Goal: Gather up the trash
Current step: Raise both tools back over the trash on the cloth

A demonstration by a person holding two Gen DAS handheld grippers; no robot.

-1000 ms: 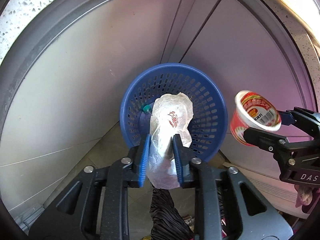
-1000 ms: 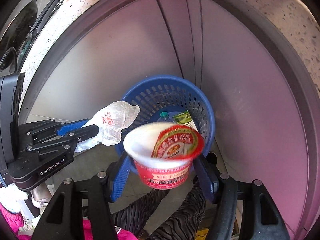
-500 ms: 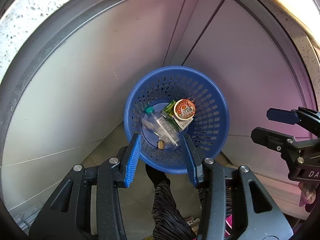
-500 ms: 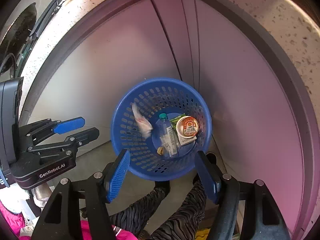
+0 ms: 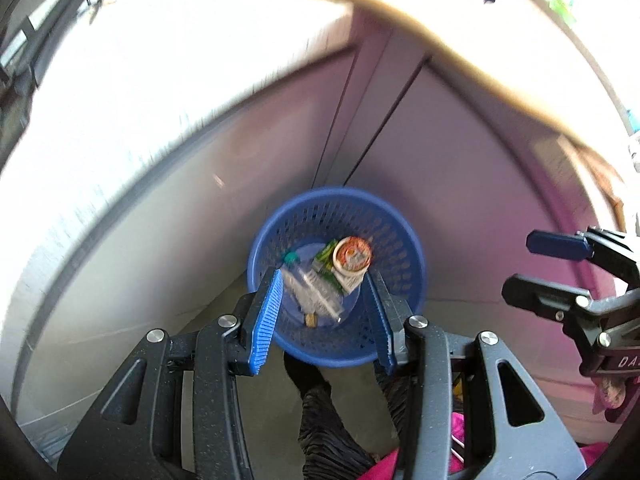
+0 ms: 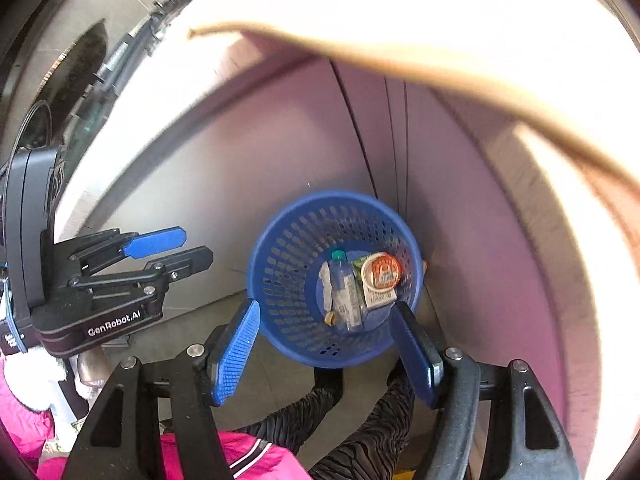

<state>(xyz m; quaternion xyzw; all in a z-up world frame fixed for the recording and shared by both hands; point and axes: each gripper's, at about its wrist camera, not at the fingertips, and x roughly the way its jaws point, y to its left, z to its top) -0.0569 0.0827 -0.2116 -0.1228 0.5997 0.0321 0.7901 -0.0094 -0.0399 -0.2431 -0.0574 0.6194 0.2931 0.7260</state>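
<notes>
While held above the blue basket (image 5: 414, 280), left gripper (image 5: 322, 316) spread, right gripper (image 6: 328, 348) spread

Pale cabinet panels (image 5: 460, 184) meeting at a corner mid-frame, bright overexposed countertop (image 5: 160, 60) across the top, grey floor (image 5: 208, 320) below.

- Left wrist view looks steeply down past its fingers onto the blue basket (image 5: 336, 272).
- Right wrist view does likewise; both share the basket (image 6: 334, 276).
</notes>
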